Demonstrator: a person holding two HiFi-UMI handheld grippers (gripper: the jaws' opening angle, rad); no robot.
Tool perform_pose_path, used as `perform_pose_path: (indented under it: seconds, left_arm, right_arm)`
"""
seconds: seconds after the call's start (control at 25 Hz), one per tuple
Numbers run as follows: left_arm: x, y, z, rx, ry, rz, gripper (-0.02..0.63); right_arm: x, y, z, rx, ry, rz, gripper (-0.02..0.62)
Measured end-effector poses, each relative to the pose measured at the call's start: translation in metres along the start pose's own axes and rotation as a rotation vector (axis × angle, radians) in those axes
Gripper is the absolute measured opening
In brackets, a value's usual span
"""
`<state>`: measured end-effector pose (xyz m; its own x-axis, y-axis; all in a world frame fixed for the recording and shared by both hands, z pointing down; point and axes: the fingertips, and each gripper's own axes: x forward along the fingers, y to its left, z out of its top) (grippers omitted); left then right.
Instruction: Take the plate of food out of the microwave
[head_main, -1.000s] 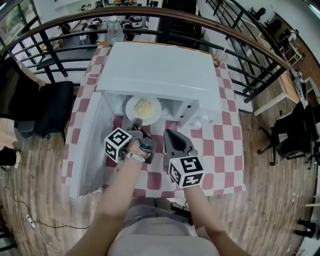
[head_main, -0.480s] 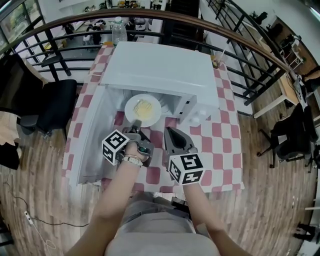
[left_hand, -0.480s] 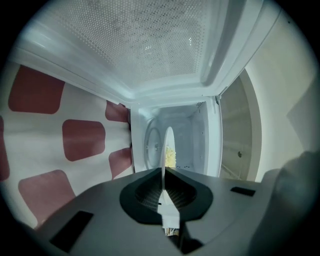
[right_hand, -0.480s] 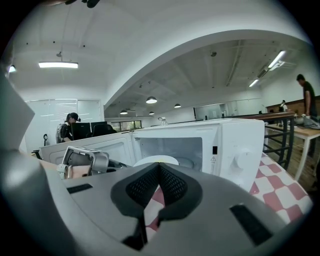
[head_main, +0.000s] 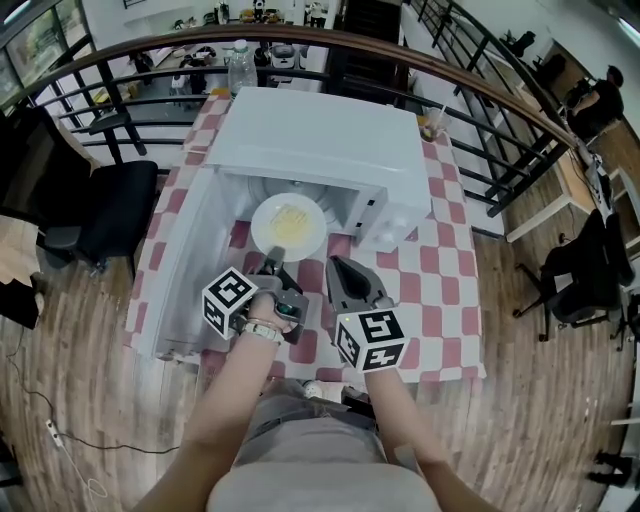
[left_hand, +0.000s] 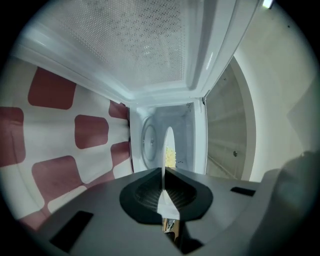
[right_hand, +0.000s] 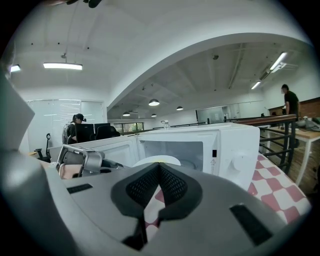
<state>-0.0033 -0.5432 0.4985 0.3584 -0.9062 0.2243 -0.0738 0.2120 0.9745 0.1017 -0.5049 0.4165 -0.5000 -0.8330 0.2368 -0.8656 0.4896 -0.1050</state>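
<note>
A white plate (head_main: 288, 225) with yellow food lies level at the mouth of the open white microwave (head_main: 320, 140), partly over the checked table. My left gripper (head_main: 272, 263) is shut on the plate's near rim. In the left gripper view the plate (left_hand: 169, 142) runs edge-on out of the closed pads, with the food (left_hand: 171, 157) and the microwave cavity (left_hand: 150, 142) behind it. My right gripper (head_main: 336, 270) hovers just right of the plate, shut and holding nothing. Its own view shows the pads meeting (right_hand: 159, 166), the plate (right_hand: 159, 160) and the microwave (right_hand: 220, 145) beyond.
The microwave door (head_main: 175, 280) swings wide open to the left. A red-and-white checked cloth (head_main: 440, 290) covers the table. A bottle (head_main: 238, 62) and a cup (head_main: 432, 124) stand behind the microwave. A black chair (head_main: 110, 215) and a railing (head_main: 480, 90) are around the table.
The left gripper has drawn back toward me and risen a little, bringing the plate further out of the cavity. The right gripper has shifted slightly alongside it.
</note>
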Motion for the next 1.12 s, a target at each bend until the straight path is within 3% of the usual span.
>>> perform_pose_path:
  seconds: [0.68, 1.12]
  left_arm:
    - [-0.029, -0.041, -0.007, 0.037, -0.018, -0.079, 0.012]
    - [-0.039, -0.049, -0.010, 0.038, -0.009, -0.091, 0.012]
  right_arm:
    - [-0.017, 0.008, 0.022, -0.034, -0.061, -0.011, 0.025]
    - [-0.020, 0.016, 0.031, -0.038, -0.100, -0.020, 0.025]
